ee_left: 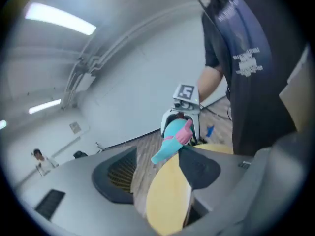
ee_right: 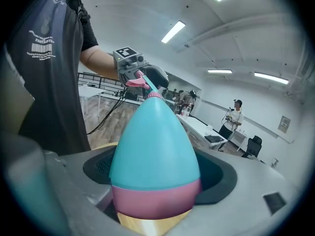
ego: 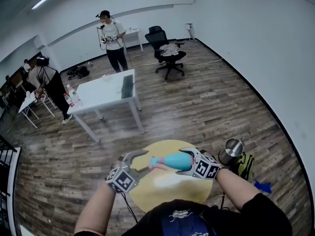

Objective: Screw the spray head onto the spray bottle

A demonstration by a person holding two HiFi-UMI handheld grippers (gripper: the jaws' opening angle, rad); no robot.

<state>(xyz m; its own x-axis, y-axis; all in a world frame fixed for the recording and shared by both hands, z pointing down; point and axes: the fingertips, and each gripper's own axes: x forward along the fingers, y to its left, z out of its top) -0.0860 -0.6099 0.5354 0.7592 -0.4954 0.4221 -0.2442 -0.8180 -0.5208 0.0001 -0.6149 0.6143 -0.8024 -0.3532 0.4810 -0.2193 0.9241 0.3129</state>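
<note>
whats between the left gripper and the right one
The teal spray bottle, gripped by the right gripper, its spray head pointing toward the left gripper, whose jaws stand open; the head view shows it.

Steel cup (ego: 231,150) near yellow round table (ego: 147,193); white table (ego: 103,93) beyond.

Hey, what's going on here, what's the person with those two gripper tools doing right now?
A person works two hand-held grippers over a round yellow table. The right gripper is clamped on the teal and pink spray bottle, holding it sideways. The pink spray head sits at the bottle's neck, facing the left gripper, whose jaws stand apart and grip nothing. How far the head is screwed on cannot be told.
</note>
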